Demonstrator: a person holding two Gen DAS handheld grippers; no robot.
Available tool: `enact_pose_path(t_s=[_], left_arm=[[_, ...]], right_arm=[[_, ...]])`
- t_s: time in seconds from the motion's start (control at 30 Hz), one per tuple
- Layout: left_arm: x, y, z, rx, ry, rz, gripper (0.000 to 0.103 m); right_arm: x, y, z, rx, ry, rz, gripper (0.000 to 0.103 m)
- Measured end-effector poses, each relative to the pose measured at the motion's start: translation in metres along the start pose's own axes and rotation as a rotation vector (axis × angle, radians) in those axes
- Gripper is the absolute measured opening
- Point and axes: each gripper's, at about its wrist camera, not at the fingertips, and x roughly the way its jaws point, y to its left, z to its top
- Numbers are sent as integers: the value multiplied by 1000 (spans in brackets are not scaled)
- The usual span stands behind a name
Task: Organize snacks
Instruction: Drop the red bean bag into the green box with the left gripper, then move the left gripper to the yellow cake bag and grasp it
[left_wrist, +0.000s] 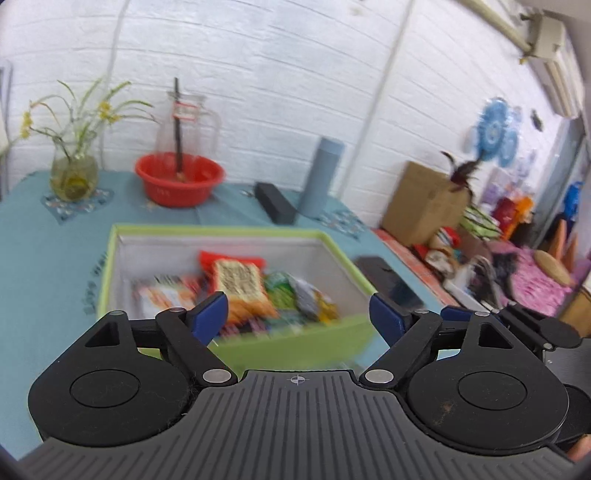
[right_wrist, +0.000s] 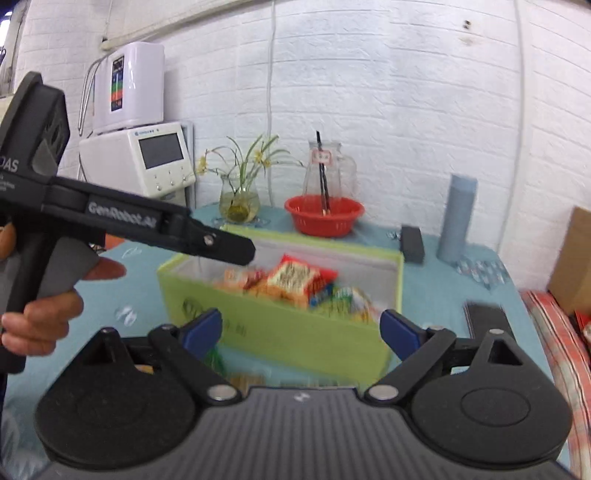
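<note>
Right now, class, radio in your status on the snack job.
Left gripper open, empty. Right gripper open, empty. Snack packets in green box. Nothing blocking.

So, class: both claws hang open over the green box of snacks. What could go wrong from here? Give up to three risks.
1. The snack packets are heaped high in the green box, so another packet could slide out.
2. The left claw and right claw are close together and might collide.
3. A dark flat item beside the box could get knocked.
</note>
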Motion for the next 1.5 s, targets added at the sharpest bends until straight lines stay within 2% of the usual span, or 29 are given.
enact_pose_path(t_s=[0.13, 0.23, 0.33, 0.4, 0.53, 0.7, 0.87, 1.03, 1.2, 1.27, 1.4, 1.5], left_arm=[[-12, -28, -49, -1, 87, -57, 72], [-14, -45, -90, -38, 171, -99, 70], [-14, -56, -124, -123, 263, -149, 68], [-14, -63, -136, -134, 289, -154, 67], [-12, -75, -137, -121, 291, -104, 65], [-9, -68, -137, -114, 279, -67, 68], [-3, -53, -135, -138, 268, -57, 68], [-1, -38, -129, -140, 253, -12, 68], [-22, -20, -129, -164, 204, 36, 68], [-32, -14, -130, -188, 194, 37, 68], [-53, -8, -133, -204, 169, 34, 71], [-54, -10, -136, -225, 187, -18, 71]], right_arm=[[-44, -6, -58, 73, 50, -75, 93], [-60, -11, -94, 123, 97, -108, 93], [-66, -17, -113, 156, 119, -89, 93], [-65, -19, -115, 128, 113, -87, 93], [-51, -27, -110, 77, 101, -75, 93], [-31, -33, -116, 119, 146, -22, 93], [-37, -18, -122, 140, 143, -28, 93], [-44, 8, -127, 150, 144, -43, 94], [-45, 31, -134, 185, 164, 6, 93], [-48, 38, -136, 177, 159, 9, 93], [-62, 38, -136, 189, 129, -40, 93], [-61, 33, -132, 207, 127, -53, 93]])
